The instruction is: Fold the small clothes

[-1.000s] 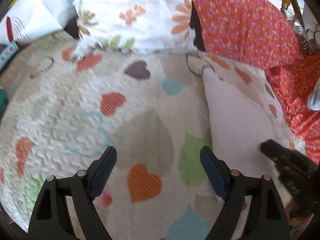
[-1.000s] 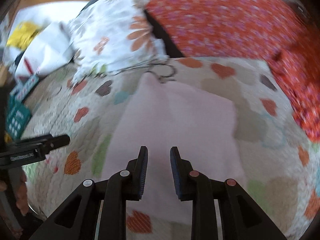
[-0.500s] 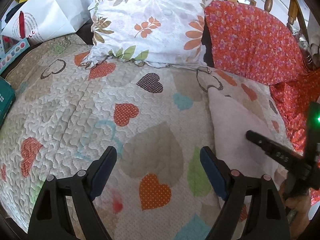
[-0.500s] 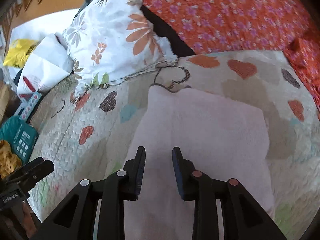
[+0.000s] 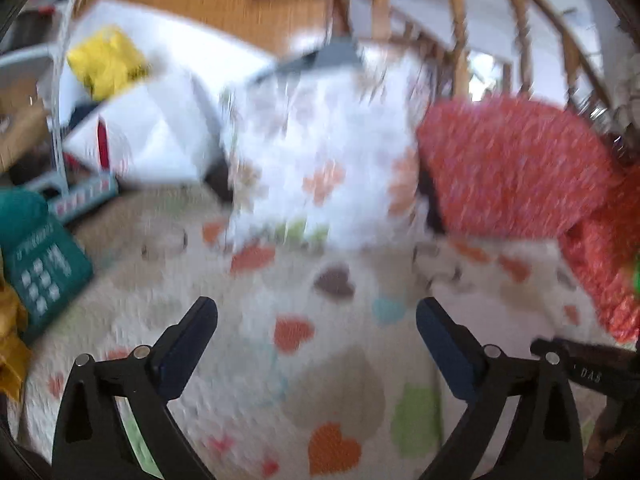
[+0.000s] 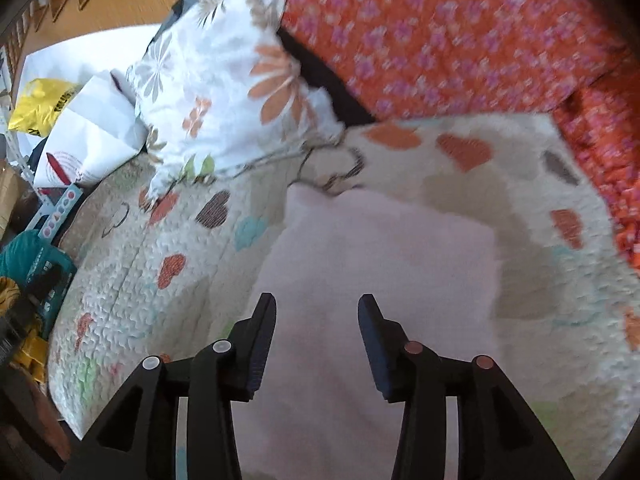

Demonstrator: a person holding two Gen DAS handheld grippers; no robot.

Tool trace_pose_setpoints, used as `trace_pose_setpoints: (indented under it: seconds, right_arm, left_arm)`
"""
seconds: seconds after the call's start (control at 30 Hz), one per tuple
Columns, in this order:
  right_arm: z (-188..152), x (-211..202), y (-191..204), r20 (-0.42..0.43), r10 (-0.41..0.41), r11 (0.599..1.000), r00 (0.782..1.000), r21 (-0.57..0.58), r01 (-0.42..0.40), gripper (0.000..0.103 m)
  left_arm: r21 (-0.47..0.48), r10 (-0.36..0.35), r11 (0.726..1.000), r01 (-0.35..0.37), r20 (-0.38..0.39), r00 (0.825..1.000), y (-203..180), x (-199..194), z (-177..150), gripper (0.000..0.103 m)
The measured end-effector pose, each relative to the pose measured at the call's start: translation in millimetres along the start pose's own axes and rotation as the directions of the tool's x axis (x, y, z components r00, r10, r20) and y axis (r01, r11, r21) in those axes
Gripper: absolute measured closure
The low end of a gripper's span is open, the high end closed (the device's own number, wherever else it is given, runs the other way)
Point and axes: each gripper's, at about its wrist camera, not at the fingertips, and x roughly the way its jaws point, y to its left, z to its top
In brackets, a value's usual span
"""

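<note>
A pale pink folded garment (image 6: 380, 248) lies flat on the heart-patterned quilt (image 6: 132, 280). My right gripper (image 6: 316, 312) hovers over its near half. Its jaws are opening, nothing is between them, and the cloth lies below. In the blurred left wrist view my left gripper (image 5: 316, 316) stands wide over the bare quilt (image 5: 248, 344). Its jaws are still opening and hold nothing. The pink garment (image 5: 492, 316) shows faintly to its right, where part of the right gripper's black body (image 5: 584, 364) juts in.
A white floral pillow (image 6: 224, 92) and an orange flowered cushion (image 6: 440, 36) lean at the head of the bed. A white paper bag (image 6: 88, 136), a yellow bag (image 6: 40, 104) and a teal box (image 5: 40, 272) crowd the left edge. Wooden rails (image 5: 460, 32) stand behind.
The left gripper rose and tipped upward, so more of the pillows and rails shows, and its jaws widened. The right gripper's jaws spread apart over the pink garment.
</note>
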Motion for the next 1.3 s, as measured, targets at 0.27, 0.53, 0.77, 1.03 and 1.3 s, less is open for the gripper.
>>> trace_pose_setpoints:
  seconds: [0.27,0.53,0.77,1.03,1.3]
  right_arm:
    - [-7,-67,-38,0.037,-0.050,0.995,0.998,0.090,0.046,0.045]
    - [-24,-66,-50,-0.034,-0.104,0.993,0.994,0.046,0.105,0.036]
    - [-32,-21,-56,-0.103,-0.218,0.976,0.970,-0.020,0.217,0.035]
    - [-36,6,-50,-0.183,-0.179,0.983,0.967,0.000,0.182,0.035]
    - [-40,6,-22,-0.135,-0.233,0.966,0.963,-0.142,0.214,0.035]
  left_arm:
    - [-0.051,0.029,0.999,-0.019,0.216,0.976,-6,-70,26,0.000]
    - [0.019,-0.114,0.993,0.115,-0.080,0.990,-29,-25,-2,0.000]
    - [0.025,-0.093,0.994,0.103,-0.257,0.962,-32,28,-39,0.000]
    - [0.060,-0.045,0.996,0.070,-0.349,0.936,-35,51,-57,0.000]
    - [0.077,-0.015,0.996,0.049,-0.390,0.921,-32,55,-63,0.000]
